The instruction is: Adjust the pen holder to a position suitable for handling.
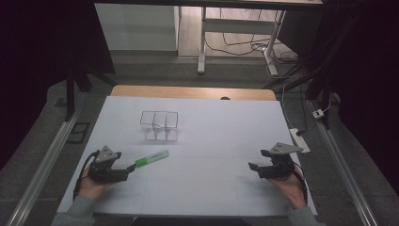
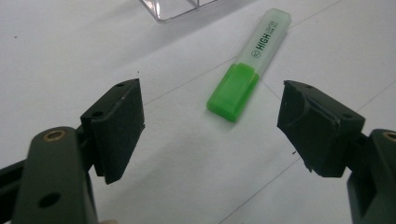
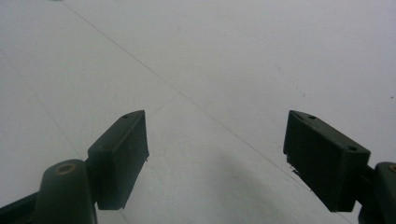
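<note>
Highlighter (image 1: pixel 151 159) is seen lying flat on the white table (image 1: pixel 207 188), at the left side in the high view, tilted so its green cap end points toward the left gripper (image 1: pixel 126 168) and its pale barrel end points away toward the clear organizer (image 1: pixel 159 125). In the left gripper view the green cap (image 2: pixel 233 93) is placed just ahead of the jaws, between their lines but beyond the tips — not touched by either pad. Left jaws are held wide apart, nothing clamped.

Counted: one highlighter, one clear organizer with divided compartments, two grippers, two hands — the left hand (image 1: pixel 91 186) and the right hand (image 1: pixel 289 186) come in from the bottom edge.

Moving right, the clear organizer is set farther back near the middle of the table, well apart from both grippers and near the highlighter's far end. The right gripper (image 1: pixel 256 166) is held low at the right side, well apart from the highlighter; its jaws are spread wide too, with bare table seen between them in the right gripper view.

Print on the barrel is readable in the left gripper view — not legible from the high view. A corner of the organizer (image 2: pixel 180 8) is caught at the top edge there. Floor, table legs and cables behind the table are given by the high view.
</note>
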`<state>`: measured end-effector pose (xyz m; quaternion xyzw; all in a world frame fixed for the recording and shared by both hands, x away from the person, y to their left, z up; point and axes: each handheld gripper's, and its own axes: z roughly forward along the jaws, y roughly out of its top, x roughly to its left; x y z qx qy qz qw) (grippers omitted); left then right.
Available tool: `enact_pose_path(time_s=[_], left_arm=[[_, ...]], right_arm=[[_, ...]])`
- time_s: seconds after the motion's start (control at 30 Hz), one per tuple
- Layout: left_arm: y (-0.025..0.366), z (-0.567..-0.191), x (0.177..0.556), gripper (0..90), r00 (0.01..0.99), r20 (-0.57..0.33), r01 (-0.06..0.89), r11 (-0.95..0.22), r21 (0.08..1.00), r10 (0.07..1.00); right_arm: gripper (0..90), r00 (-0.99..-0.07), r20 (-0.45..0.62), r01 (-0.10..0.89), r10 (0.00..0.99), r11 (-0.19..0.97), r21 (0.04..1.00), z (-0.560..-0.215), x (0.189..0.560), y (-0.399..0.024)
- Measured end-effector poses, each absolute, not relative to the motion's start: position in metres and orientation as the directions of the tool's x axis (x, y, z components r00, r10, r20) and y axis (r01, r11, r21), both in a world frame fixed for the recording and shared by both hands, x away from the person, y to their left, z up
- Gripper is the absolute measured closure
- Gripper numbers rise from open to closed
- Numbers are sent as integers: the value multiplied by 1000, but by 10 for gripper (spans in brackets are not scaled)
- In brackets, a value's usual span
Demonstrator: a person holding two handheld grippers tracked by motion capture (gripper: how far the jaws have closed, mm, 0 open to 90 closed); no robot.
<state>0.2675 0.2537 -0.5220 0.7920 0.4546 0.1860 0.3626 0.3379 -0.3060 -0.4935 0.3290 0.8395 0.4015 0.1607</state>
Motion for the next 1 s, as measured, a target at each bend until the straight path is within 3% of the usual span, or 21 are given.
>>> enact_pose_path(time_s=[1.0], left_arm=[[248,-507,277,240,530,-11,575,-350,740,848]], right_arm=[[224,-725,25,462,688,459,759,-498,342,-302]])
